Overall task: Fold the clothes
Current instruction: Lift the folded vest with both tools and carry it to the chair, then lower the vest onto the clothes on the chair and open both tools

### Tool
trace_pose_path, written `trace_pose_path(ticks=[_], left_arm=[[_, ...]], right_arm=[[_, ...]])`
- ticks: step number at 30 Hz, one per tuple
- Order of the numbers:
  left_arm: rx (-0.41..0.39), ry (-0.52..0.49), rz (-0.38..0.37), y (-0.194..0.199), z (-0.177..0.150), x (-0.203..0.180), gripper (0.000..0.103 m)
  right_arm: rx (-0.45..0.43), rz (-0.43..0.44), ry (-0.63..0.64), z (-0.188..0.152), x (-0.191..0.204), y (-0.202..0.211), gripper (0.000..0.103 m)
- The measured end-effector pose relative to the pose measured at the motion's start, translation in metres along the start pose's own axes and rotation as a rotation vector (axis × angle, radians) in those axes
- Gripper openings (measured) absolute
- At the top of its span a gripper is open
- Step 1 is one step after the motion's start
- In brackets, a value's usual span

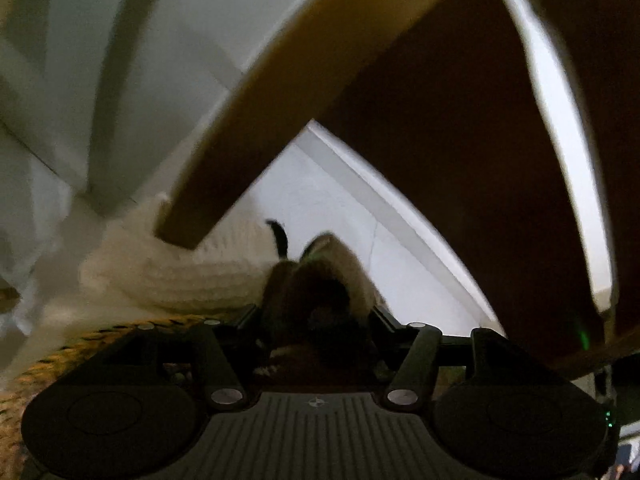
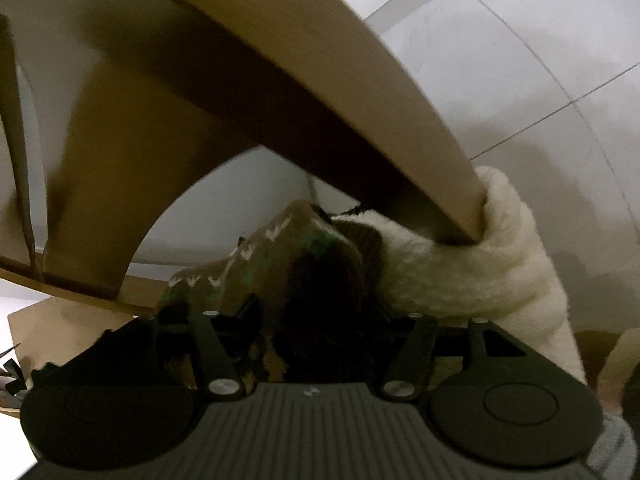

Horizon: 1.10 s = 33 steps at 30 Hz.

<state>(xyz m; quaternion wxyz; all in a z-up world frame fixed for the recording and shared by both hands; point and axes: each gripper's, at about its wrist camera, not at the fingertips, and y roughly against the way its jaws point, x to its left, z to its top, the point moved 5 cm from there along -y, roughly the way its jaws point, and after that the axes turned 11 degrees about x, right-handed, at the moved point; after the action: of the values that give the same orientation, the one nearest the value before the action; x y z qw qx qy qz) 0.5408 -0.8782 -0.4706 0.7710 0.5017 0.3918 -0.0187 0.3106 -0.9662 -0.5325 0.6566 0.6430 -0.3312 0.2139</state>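
A brown knit garment (image 2: 288,240) with white and green motifs is bunched up between the fingers of my right gripper (image 2: 320,300), which is shut on it. In the left wrist view the same brown knit (image 1: 336,264) fills the jaws of my left gripper (image 1: 316,300), also shut on it. The cloth hides both sets of fingertips. A cream ribbed knit (image 2: 480,272) lies just right of the brown one in the right view. It sits left of the brown one in the left view, cream knit (image 1: 208,276).
A pale wooden leg (image 2: 360,100) slants down onto the cream knit; the same wooden leg (image 1: 240,120) shows in the left view. Beyond are a dark brown panel (image 1: 460,160), pale tiled floor (image 2: 540,60), brown cardboard (image 2: 60,332) and a yellow braided edge (image 1: 80,344).
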Motion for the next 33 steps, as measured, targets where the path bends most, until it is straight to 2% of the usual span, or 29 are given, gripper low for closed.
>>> trace_pose_path(ticks=[3,9,17,24,31,33], left_arm=[[-0.033,0.009,0.031,0.02,-0.004,-0.01,0.063],[-0.107,0.03,0.087,0.073,-0.037,-0.041,0.063],[-0.194,0.065,0.175,0.139,-0.085,-0.1,0.063],[-0.296,0.066,0.282,0.183,-0.152,-0.18,0.064],[-0.39,0.143,0.39,0.207,-0.239,-0.256,0.065],[-0.397,0.159,0.43,0.211,-0.261,-0.278,0.065]], right_arm=[[-0.008,-0.048,0.01,0.003,0.007,0.014,0.067],[0.002,-0.118,0.096,0.006,0.02,0.055,0.067],[0.117,-0.167,0.271,-0.002,0.035,0.124,0.067],[0.27,-0.177,0.499,-0.022,0.056,0.195,0.069],[0.361,-0.132,0.749,-0.043,0.078,0.278,0.07],[0.364,-0.127,0.825,-0.047,0.082,0.304,0.075]])
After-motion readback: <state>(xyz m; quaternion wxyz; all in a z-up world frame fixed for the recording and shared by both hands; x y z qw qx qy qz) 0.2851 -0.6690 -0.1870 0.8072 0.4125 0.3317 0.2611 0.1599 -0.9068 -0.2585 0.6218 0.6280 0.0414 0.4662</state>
